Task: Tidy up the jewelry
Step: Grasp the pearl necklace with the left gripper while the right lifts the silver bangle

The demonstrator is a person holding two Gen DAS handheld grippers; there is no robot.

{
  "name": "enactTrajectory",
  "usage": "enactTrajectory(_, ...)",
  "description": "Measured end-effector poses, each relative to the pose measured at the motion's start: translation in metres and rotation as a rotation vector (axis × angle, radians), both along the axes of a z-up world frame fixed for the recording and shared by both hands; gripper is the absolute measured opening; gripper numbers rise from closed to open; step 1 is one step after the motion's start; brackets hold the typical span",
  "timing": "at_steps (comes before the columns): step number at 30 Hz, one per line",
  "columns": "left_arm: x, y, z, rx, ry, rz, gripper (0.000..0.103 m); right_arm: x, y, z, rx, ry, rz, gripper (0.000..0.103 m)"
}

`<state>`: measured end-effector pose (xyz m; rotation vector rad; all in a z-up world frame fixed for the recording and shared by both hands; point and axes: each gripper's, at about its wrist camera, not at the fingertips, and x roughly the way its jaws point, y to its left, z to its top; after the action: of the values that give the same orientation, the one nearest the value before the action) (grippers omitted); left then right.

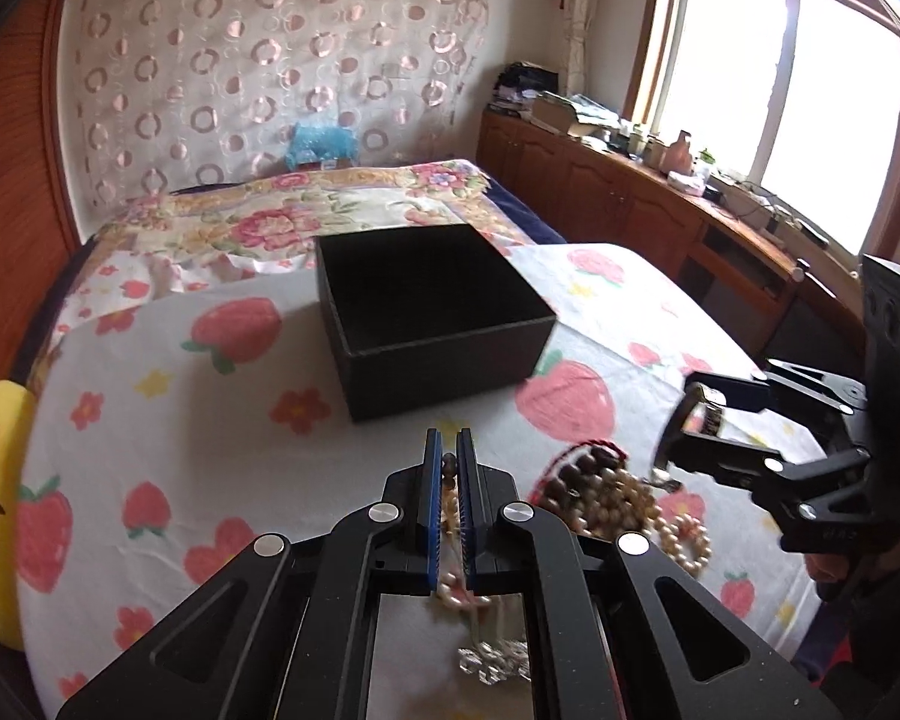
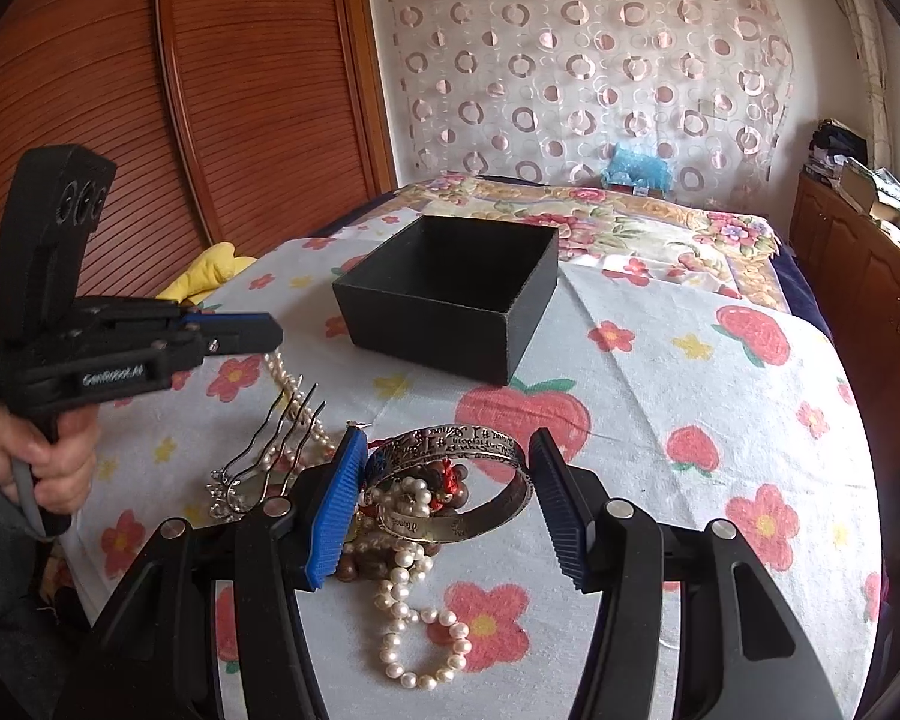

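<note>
left gripper (image 1: 449,462) clamped on a white pearl strand (image 2: 282,375) – open black square box (image 1: 432,300) straight ahead; right gripper (image 2: 444,492), half-open, straddles an engraved silver bangle (image 2: 450,480).

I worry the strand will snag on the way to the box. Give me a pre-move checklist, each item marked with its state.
1. Left gripper shut on the white pearl strand: ok.
2. Strand hanging free of the pile of beads: cannot tell.
3. Open black square box upright, mouth unobstructed: ok.
4. Box interior empty: cannot tell, too dark.
5. Right gripper open around the engraved silver bangle, not clamping: ok.
6. Metal hair comb clear of the strand: not ok, they overlap.
</note>
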<state>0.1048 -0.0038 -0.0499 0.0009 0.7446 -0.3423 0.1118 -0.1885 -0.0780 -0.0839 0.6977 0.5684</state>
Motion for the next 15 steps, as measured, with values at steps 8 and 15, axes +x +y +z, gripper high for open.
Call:
enactTrajectory(8, 0.007, 0.013, 0.021, -0.019, -0.040, 0.029, 0.004, 0.002, -0.004, 0.003, 0.007, -0.009, -0.007, 0.058)
enactTrajectory(15, 0.010, 0.012, 0.051, -0.015, -0.104, 0.040, 0.004, 0.006, -0.004, 0.012, 0.009, -0.027, -0.006, 0.058)
